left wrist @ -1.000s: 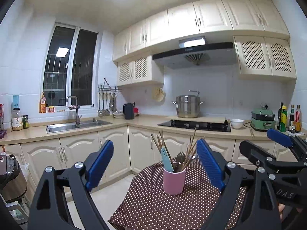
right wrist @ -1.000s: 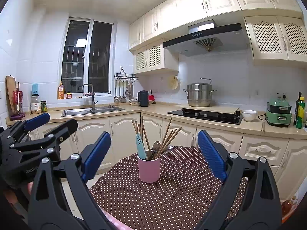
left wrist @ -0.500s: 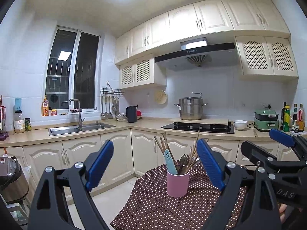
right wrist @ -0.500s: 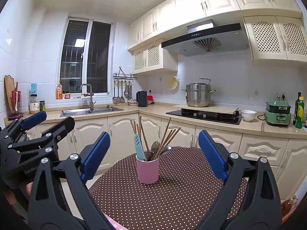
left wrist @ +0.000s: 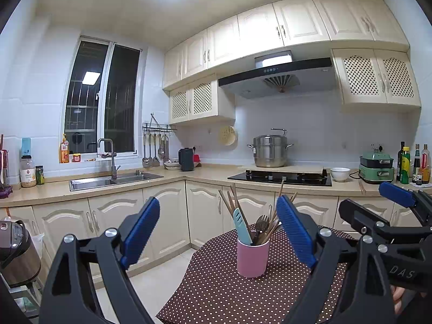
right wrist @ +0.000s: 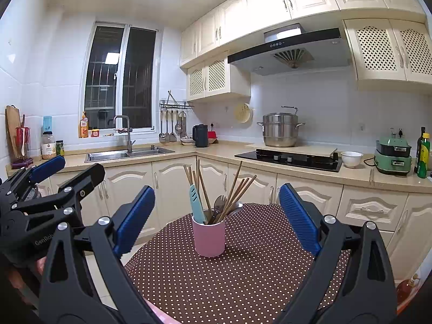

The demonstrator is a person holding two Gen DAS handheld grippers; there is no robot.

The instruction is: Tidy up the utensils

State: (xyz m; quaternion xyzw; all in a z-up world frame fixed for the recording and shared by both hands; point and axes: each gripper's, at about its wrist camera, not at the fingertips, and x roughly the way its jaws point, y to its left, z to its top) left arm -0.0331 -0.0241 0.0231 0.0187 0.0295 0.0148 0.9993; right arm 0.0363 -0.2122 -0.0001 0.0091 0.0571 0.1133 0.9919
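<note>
Dotted table [right wrist: 243, 270] — pink cup [right wrist: 208, 239]; tongs apart

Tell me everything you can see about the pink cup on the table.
The pink cup is a plain, straight-sided cylinder with no handle showing, matte, ceramic or plastic by its look. It stands upright on the brown polka-dot tablecloth, towards the table's far edge. It is packed with utensils that lean out of its open top: several wooden chopsticks, a light blue spatula and metal cutlery, a fork among them. Neither gripper touches it.
</note>
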